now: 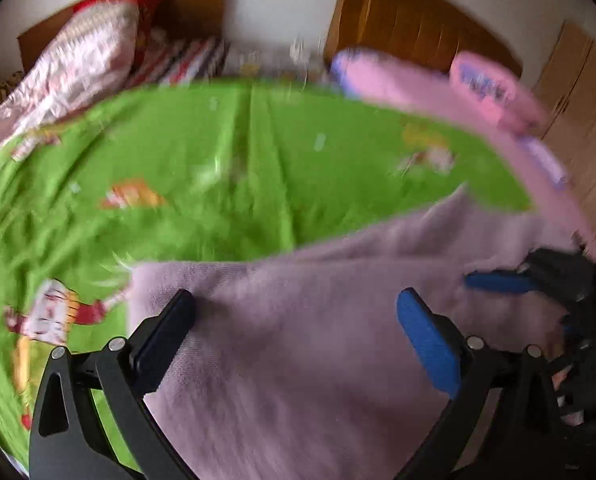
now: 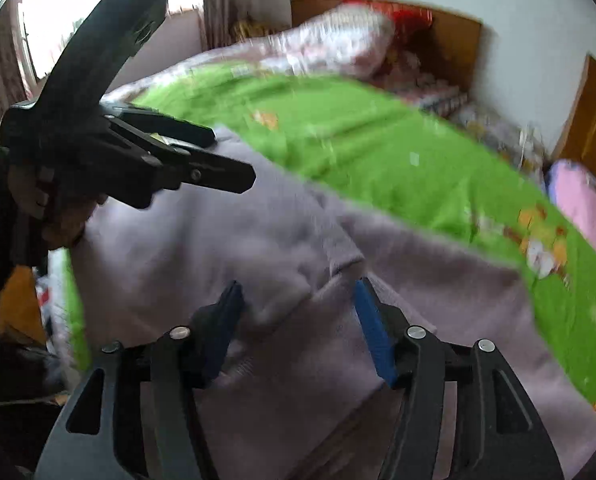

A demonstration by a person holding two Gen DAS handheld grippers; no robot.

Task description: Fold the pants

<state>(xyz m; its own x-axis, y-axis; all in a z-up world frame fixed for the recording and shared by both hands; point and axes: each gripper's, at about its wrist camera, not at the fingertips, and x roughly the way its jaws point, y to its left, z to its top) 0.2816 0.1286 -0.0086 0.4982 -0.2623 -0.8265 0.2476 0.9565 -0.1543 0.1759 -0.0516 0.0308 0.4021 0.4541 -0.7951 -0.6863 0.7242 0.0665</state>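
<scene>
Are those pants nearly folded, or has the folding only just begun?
Early or midway, it seems. The lilac pants lie spread on the green bedsheet, with one overlapping layer already, though blur hides how neat it is. In hand: the left gripper and right gripper both hang open over the cloth, neither pinching it. Left: grasping an edge and folding it into a compact stack.
</scene>
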